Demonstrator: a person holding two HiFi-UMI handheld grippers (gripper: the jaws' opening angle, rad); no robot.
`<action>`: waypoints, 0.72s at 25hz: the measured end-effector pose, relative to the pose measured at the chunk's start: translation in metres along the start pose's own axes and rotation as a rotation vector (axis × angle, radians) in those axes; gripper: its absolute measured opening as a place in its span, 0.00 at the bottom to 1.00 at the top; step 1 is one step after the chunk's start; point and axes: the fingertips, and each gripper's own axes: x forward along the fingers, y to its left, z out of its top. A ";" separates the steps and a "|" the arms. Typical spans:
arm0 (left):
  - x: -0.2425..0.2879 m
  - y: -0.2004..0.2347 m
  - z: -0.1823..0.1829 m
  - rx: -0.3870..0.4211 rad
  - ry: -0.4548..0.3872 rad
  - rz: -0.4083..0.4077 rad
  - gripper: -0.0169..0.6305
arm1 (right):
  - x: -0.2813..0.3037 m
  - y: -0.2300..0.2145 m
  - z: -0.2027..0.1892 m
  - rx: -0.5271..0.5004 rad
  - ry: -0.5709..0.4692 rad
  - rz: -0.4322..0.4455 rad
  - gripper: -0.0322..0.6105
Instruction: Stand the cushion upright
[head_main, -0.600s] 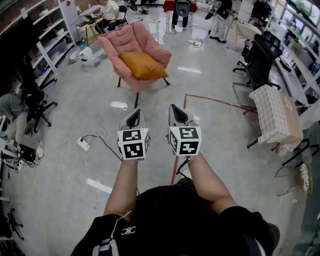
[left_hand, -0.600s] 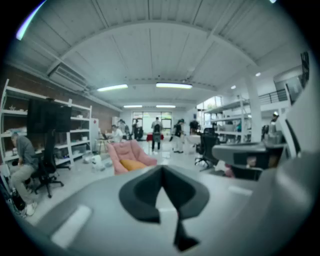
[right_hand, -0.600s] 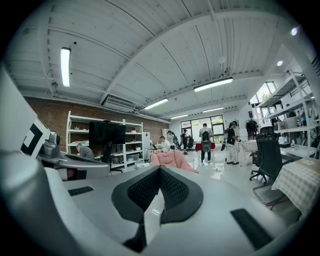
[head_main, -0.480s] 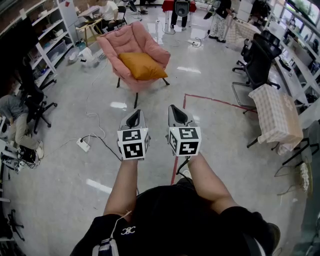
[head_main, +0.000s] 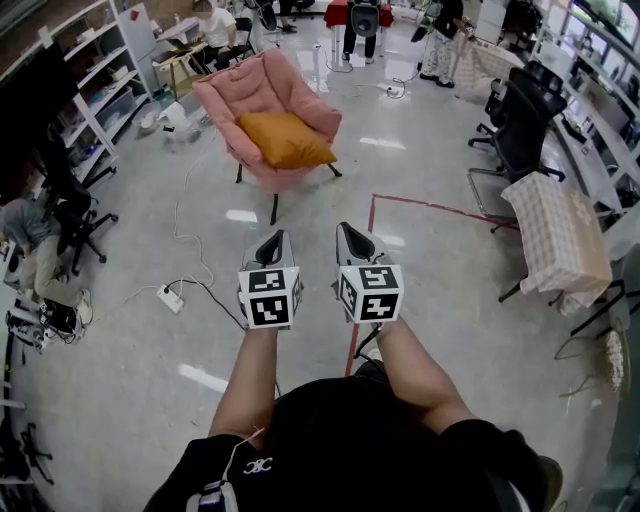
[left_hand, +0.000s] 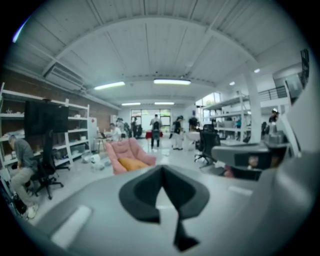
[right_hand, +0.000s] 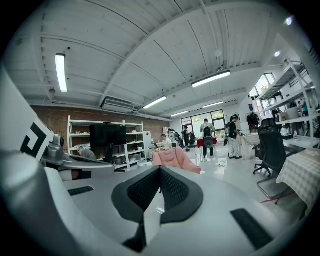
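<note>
An orange cushion (head_main: 285, 139) lies flat on the seat of a pink armchair (head_main: 232, 93) across the floor, far ahead of both grippers. In the left gripper view the cushion (left_hand: 131, 163) shows small on the armchair (left_hand: 121, 150), just above the jaws. My left gripper (head_main: 270, 243) and right gripper (head_main: 353, 237) are held side by side at chest height, pointing toward the chair. Both are shut with nothing between the pads, as the left gripper (left_hand: 161, 170) and right gripper (right_hand: 160, 170) show close up. The right gripper view catches only the chair (right_hand: 176, 159).
A power strip (head_main: 170, 297) with cables lies on the floor at the left. A red tape line (head_main: 372, 210) runs ahead. Black office chairs (head_main: 520, 125) and a table with checked cloth (head_main: 555, 235) stand at the right. Shelves (head_main: 95, 85) and a seated person (head_main: 30, 240) are at the left.
The whole scene has shifted slightly in the head view. Both grippers stay side by side, shut and holding nothing. The cushion has not moved.
</note>
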 end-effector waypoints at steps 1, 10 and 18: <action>0.005 -0.002 0.000 -0.002 0.003 0.001 0.03 | 0.003 -0.004 -0.001 -0.003 0.007 0.002 0.04; 0.064 -0.033 0.011 -0.003 0.026 0.009 0.03 | 0.032 -0.062 0.003 -0.023 0.035 0.029 0.04; 0.133 -0.066 0.039 -0.037 0.038 0.056 0.03 | 0.070 -0.134 0.031 -0.037 0.029 0.090 0.04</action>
